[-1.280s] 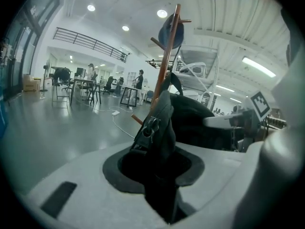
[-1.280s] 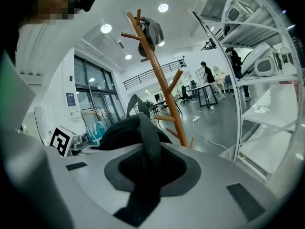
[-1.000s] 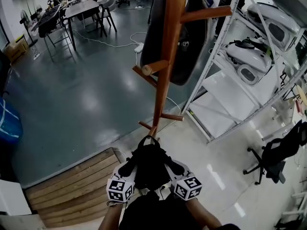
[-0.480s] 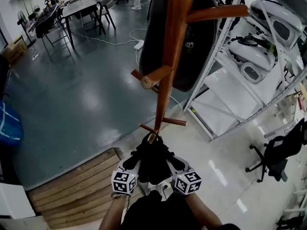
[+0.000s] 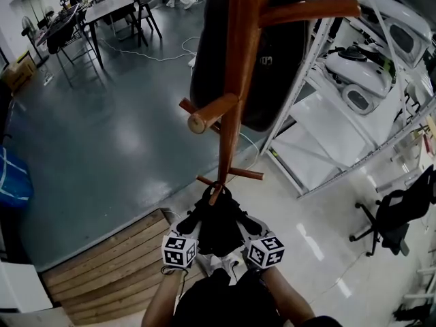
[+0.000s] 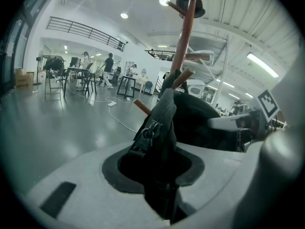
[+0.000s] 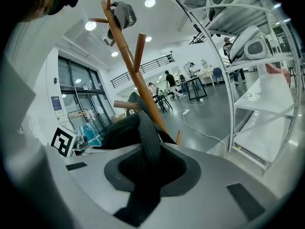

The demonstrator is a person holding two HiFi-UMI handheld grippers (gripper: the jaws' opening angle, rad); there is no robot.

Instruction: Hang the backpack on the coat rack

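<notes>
A black backpack hangs between two hand-held grippers low in front of the wooden coat rack; the left gripper and the right gripper each hold one side of it, jaws closed partway and pinched on its fabric.

The backpack is dark, soft and bulging; from the head view its top carry loop sits at the tip of the rack's lowest peg, though whether the loop is hooked over it cannot be told.

The left gripper view alone shows a metal zipper pull on the seam of fabric caught in that gripper's jaws; the right gripper view alone shows a padded black strap arching up out of its jaws, with the rack's pole rising just behind.

Only the gripper views reach the top of the rack, where a cap sits on an upper peg; they also show people standing by tables well behind.

Only the head view shows a second dark bag hanging higher on the rack, a metal shelf of white casings to the right, a black office chair beyond it, and a plank platform on the floor near the person's left side.
</notes>
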